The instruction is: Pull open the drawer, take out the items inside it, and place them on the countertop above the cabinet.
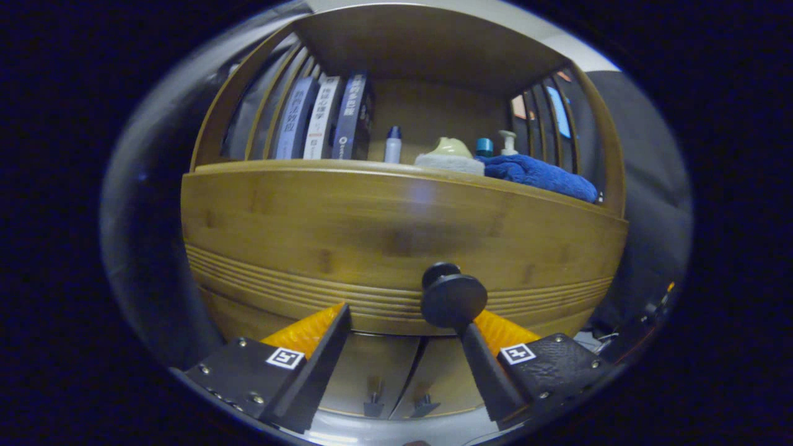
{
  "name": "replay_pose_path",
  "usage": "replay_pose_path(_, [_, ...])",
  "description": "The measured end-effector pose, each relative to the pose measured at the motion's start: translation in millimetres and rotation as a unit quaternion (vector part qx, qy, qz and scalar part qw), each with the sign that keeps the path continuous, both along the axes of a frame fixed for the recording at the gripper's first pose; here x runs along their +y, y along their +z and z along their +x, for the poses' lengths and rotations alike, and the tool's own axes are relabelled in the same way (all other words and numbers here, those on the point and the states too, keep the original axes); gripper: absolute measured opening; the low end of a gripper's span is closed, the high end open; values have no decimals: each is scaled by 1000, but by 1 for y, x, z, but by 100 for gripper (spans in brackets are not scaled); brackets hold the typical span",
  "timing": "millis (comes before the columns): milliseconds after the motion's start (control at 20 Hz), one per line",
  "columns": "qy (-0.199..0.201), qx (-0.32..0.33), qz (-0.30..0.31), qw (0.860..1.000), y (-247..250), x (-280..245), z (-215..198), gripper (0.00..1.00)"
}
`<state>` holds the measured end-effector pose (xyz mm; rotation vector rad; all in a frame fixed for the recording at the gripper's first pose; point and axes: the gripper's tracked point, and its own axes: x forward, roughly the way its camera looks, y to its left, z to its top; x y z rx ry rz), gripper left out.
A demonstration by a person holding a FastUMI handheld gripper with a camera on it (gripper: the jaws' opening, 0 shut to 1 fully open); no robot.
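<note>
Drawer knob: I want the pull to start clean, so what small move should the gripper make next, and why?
Probably shift the gripper sideways toward its right finger before closing. The fingers stand open, and the round drawer knob sits off centre, just at the tip of the right finger, far from the left one. The drawer front looks closed, so centring the knob should let both fingers press on it.

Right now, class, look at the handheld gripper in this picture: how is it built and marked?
The gripper has two flat, wedge-shaped fingers that taper forward. Each sits on a dark block fastened with small screws. Each block carries a square black-and-white tag, and the right block's surface looks textured.
</note>
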<state>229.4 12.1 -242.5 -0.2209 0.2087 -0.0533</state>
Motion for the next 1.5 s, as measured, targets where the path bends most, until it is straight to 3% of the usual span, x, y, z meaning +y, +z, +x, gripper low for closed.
replay_pose_path(500, [5, -8, 3, 1000, 2, 2, 1, 99])
replay_pose_path(750, [32, 17, 2, 999, 2, 4, -5, 100])
replay_pose_path(1150, [23, -3, 58, 998, 40, -1, -57, 98])
replay_pose_path(1500, [34, 28, 103, 994, 76, 16, -125, 98])
